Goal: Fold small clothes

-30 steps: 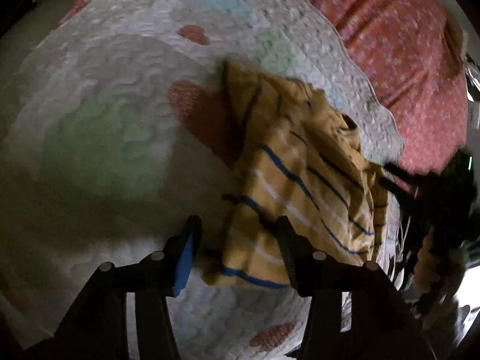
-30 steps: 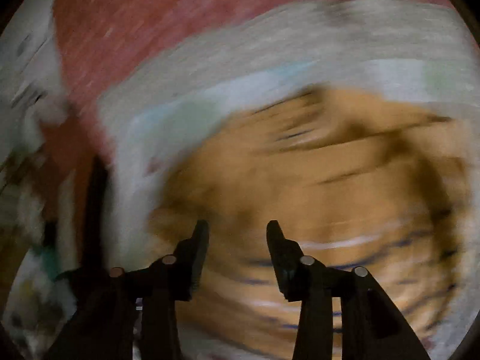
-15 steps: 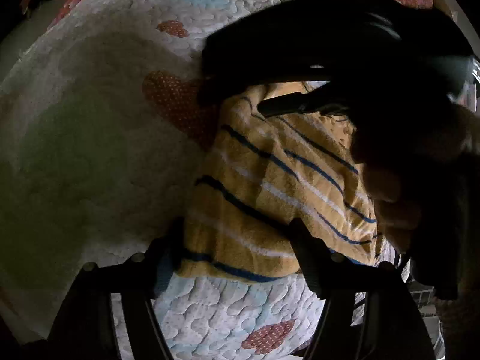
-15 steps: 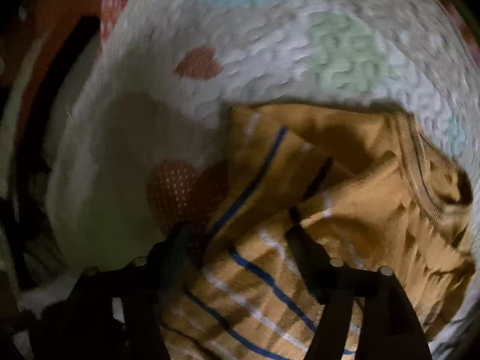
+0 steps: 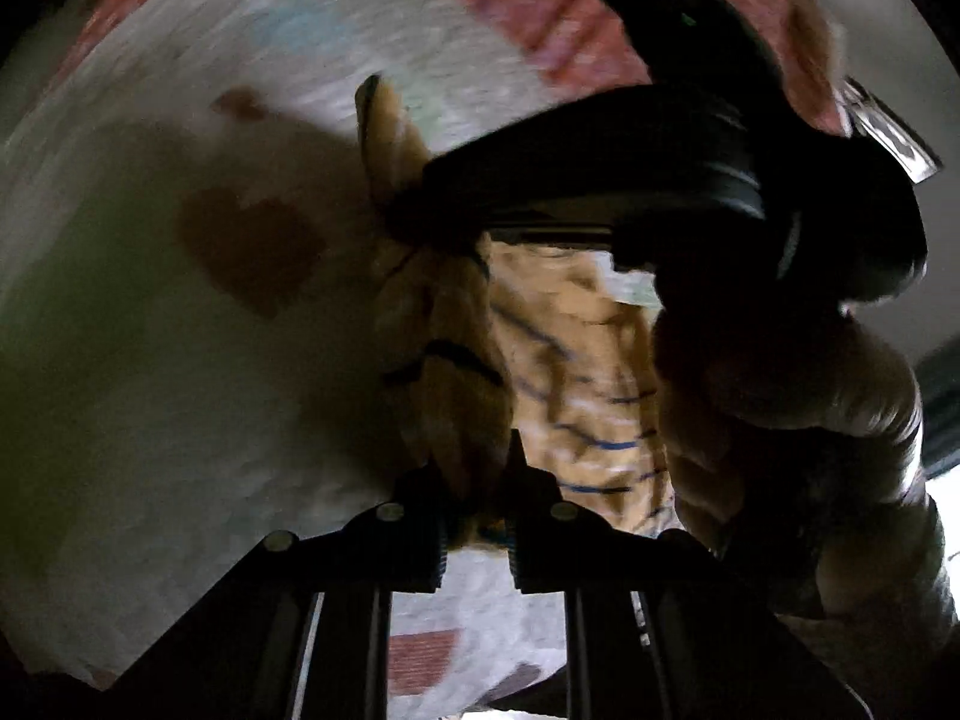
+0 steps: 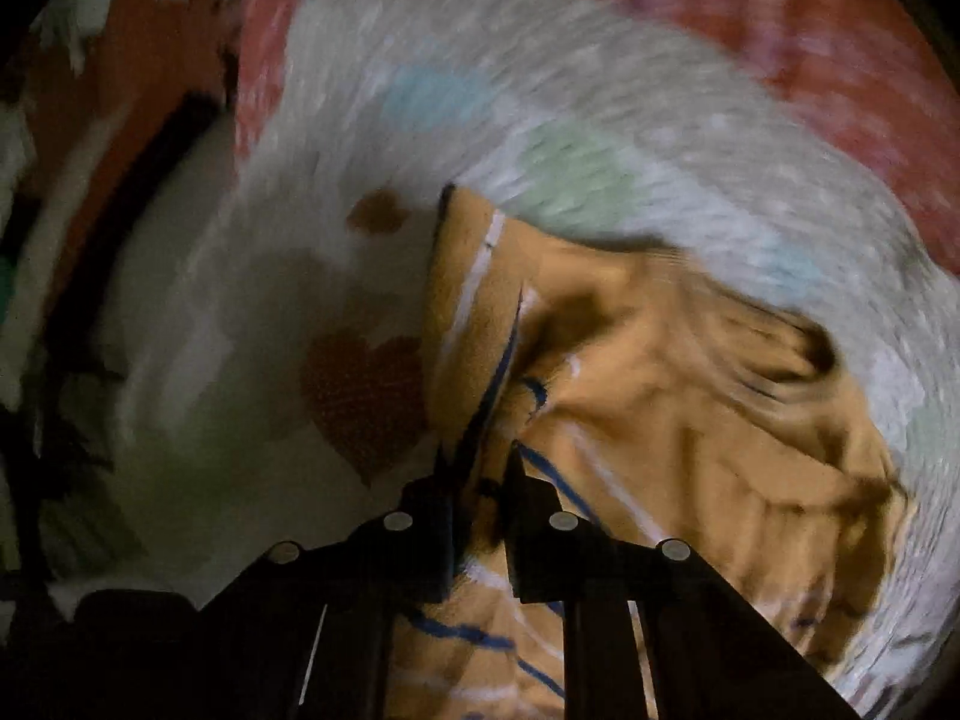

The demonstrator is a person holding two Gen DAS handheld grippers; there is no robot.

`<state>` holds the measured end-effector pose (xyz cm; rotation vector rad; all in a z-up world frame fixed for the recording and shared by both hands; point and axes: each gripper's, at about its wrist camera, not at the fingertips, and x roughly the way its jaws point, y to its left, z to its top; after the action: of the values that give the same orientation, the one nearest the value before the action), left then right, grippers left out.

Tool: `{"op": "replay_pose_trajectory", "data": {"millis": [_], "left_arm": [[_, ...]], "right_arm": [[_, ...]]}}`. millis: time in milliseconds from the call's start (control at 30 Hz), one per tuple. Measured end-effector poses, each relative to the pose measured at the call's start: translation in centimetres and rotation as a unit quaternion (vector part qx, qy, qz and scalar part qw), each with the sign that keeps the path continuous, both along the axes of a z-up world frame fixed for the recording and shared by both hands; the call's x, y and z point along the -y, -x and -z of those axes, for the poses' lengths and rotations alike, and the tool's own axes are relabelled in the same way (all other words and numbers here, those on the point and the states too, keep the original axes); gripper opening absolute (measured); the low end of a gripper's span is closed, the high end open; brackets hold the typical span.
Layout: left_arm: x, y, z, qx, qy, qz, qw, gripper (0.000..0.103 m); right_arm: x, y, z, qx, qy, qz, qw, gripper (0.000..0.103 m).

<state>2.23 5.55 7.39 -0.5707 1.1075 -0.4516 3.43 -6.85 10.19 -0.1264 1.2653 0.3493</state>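
Note:
A small yellow shirt with blue and white stripes (image 5: 576, 360) lies bunched on a white quilted mat (image 5: 180, 420). My left gripper (image 5: 477, 480) is shut on the shirt's near edge, with cloth gathered between its fingers. My right gripper (image 6: 480, 480) is shut on another part of the same shirt (image 6: 660, 420), which spreads to the right in the right wrist view. The right gripper's black body and the hand holding it (image 5: 780, 390) reach across the shirt in the left wrist view and hide its far right part.
The mat has red heart, green and pale blue patches (image 6: 360, 402) and lies on a red patterned bedspread (image 6: 840, 60). The mat's left edge (image 6: 150, 192) shows in the right wrist view, with dark clutter beyond it.
Both grippers have closed on the shirt; half a second ago their jaws stood open around its edge. The cloth is now pulled up into folds and both views are blurred by motion.

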Motion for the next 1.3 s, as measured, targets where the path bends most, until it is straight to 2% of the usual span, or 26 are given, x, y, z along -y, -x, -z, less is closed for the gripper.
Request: {"op": "replay_pose_trajectory", "data": {"millis": [100,233,333,400,467,533,600,700,833,933,1000,1033,1100,1133,1200,1233,1300], "left_arm": [[4.4,0.1,-1.6,0.011,-0.018,0.035,0.9992,0.014],[11.8,-0.2,-3.3,0.026,-0.040,0.086,0.9951,0.014],[16.6,0.2,-3.7,0.034,-0.058,0.122,0.9903,0.014],[18.3,0.8,-3.8,0.036,-0.062,0.140,0.9875,0.015],[19.1,1.5,-3.6,0.032,-0.071,0.162,0.9837,0.015],[18.6,2.1,-3.0,0.022,-0.086,0.172,0.9811,0.015],[17.5,2.6,-2.3,0.010,-0.100,0.168,0.9806,0.015],[15.6,1.8,-1.3,-0.012,-0.119,0.143,0.9824,0.015],[14.5,0.0,-0.6,-0.024,-0.147,0.106,0.9831,0.016],[15.6,-2.2,0.3,-0.025,-0.168,0.091,0.9812,0.022],[16.0,-2.6,0.8,-0.029,-0.176,0.090,0.9798,0.022],[16.4,-2.9,1.2,-0.033,-0.180,0.091,0.9788,0.022],[17.1,-3.2,2.1,-0.036,-0.193,0.093,0.9761,0.024],[17.2,-2.9,2.5,-0.035,-0.202,0.097,0.9739,0.025],[17.6,-3.0,2.9,-0.032,-0.218,0.103,0.9700,0.029],[17.6,-3.2,2.9,-0.035,-0.218,0.105,0.9697,0.030],[17.4,-3.5,2.5,-0.042,-0.204,0.108,0.9721,0.030]], "right_arm": [[6.2,1.2,-2.7,0.027,-0.041,0.040,0.998,0.011],[13.3,3.1,-3.8,0.051,-0.067,0.102,0.991,0.011],[20.3,4.0,-1.9,0.043,-0.090,0.162,0.982,0.011],[24.0,4.9,-0.3,0.037,-0.095,0.192,0.976,0.011],[26.4,5.6,1.1,0.034,-0.094,0.216,0.971,0.011],[28.6,6.3,3.1,0.023,-0.116,0.244,0.963,0.011],[29.6,6.8,4.3,0.022,-0.131,0.255,0.958,0.013],[31.0,8.4,4.8,0.040,-0.152,0.267,0.951,0.022],[32.8,11.6,3.0,0.123,-0.165,0.312,0.927,0.022],[33.1,13.1,2.0,0.157,-0.231,0.302,0.911,0.022],[32.4,12.7,2.1,0.153,-0.284,0.274,0.906,0.022],[31.6,12.0,2.6,0.137,-0.317,0.257,0.902,0.022],[30.9,10.9,3.9,0.105,-0.346,0.245,0.900,0.022],[30.5,10.4,4.9,0.085,-0.335,0.252,0.904,0.022],[30.7,9.7,6.6,0.055,-0.263,0.291,0.918,0.019],[31.0,9.6,7.3,0.044,-0.248,0.304,0.919,0.018],[31.9,9.7,7.2,0.037,-0.265,0.312,0.912,0.018]]}}
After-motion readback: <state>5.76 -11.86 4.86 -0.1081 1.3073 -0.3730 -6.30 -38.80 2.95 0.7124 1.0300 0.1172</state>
